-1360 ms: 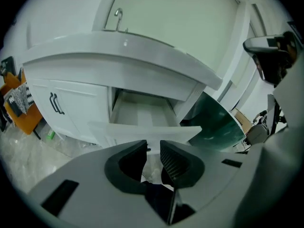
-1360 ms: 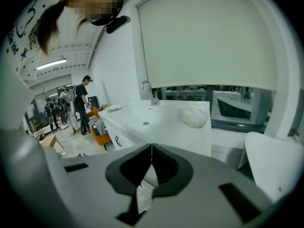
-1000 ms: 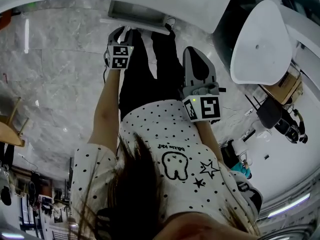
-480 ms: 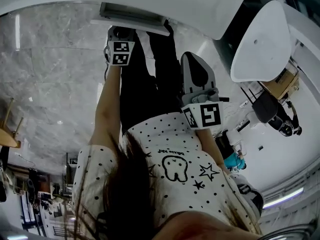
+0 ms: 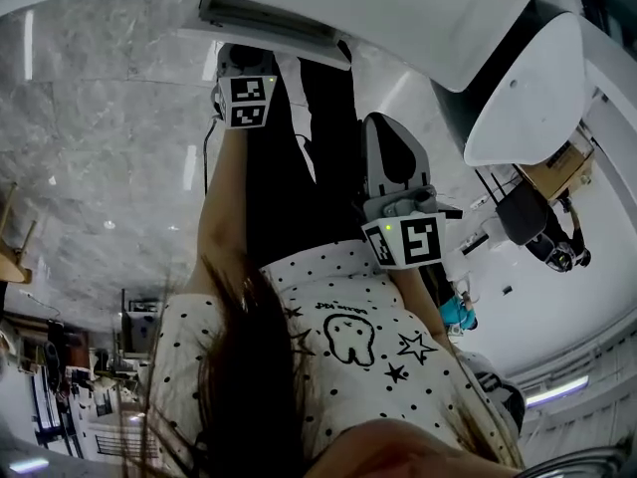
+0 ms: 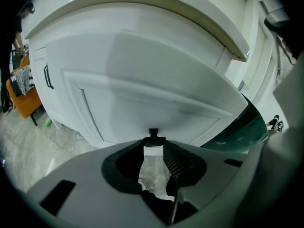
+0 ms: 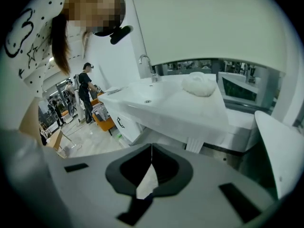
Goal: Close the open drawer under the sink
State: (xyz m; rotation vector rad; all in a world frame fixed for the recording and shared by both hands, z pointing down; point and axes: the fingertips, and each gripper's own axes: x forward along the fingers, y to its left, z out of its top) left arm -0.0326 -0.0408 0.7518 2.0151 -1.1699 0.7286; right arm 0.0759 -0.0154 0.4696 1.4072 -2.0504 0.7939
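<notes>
Left gripper hangs before the open drawer below the sink in the head view, its tips close to the drawer's white front board; whether they touch it cannot be told. Right gripper hangs farther out from the sink, beside the person's dark trousers.

Left gripper view: the jaws stand apart with nothing between them, having just narrowed a little, and aim low on the panelled front beneath the sink's overhanging rim.

Right gripper view: the jaws are together and empty, with the sink and its tap well ahead.

Drawer's long axis runs side to side along the sink's front. Its open top faces up and its front faces out toward the person, so it must travel straight back under the sink. An off-centre push would likely skew it on its runners and jam it. The spread tips could slide off the smooth board or ride over its top edge, and a hard shove could slam it.
</notes>
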